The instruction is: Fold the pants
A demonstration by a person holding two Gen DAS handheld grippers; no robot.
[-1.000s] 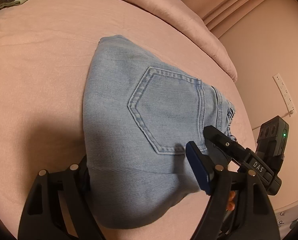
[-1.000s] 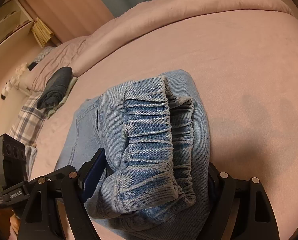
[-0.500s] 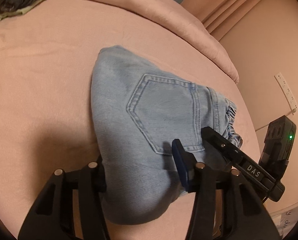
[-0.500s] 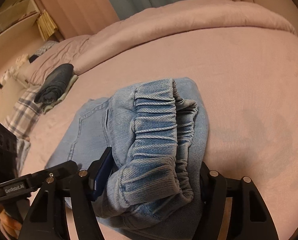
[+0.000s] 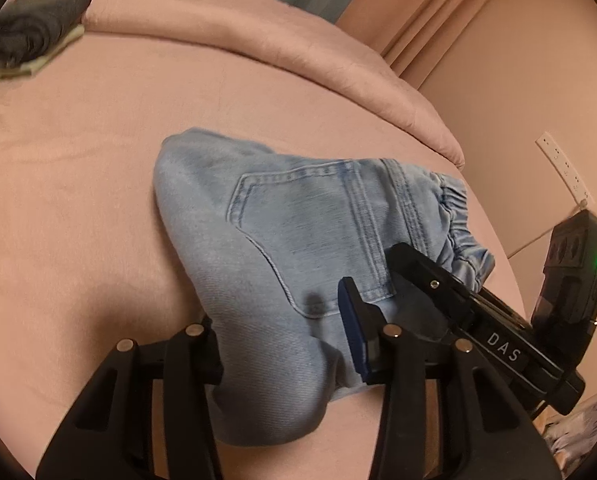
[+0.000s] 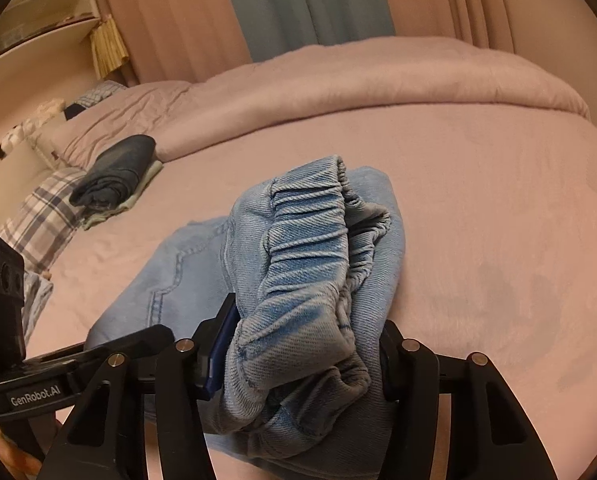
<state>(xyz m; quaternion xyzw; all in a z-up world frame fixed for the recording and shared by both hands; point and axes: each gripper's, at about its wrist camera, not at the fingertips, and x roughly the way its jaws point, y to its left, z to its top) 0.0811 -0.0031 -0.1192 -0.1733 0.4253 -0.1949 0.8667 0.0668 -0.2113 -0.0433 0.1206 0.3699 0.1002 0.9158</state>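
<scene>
The light blue denim pants (image 5: 298, 236) form a thick folded bundle over the pink bed (image 5: 98, 140), back pocket facing up. My left gripper (image 5: 282, 340) is shut on the bundle's folded end. My right gripper (image 6: 302, 356) is shut on the other end, where the gathered elastic waistband (image 6: 310, 240) bulges between its fingers. The right gripper's body shows in the left wrist view (image 5: 478, 320), close beside my left one. The left gripper's body shows at the left edge of the right wrist view (image 6: 2, 280).
A rolled dark garment (image 6: 114, 172) lies on a pale cloth at the bed's far left, beside a plaid pillow (image 6: 42, 216). A bunched pink duvet (image 6: 378, 80) runs along the far side. A wall with a power strip (image 5: 562, 168) is to the right.
Both grippers have tilted up and drawn closer together with the bundle held between them. The pants look more bunched and turned, and more of the room behind shows.
</scene>
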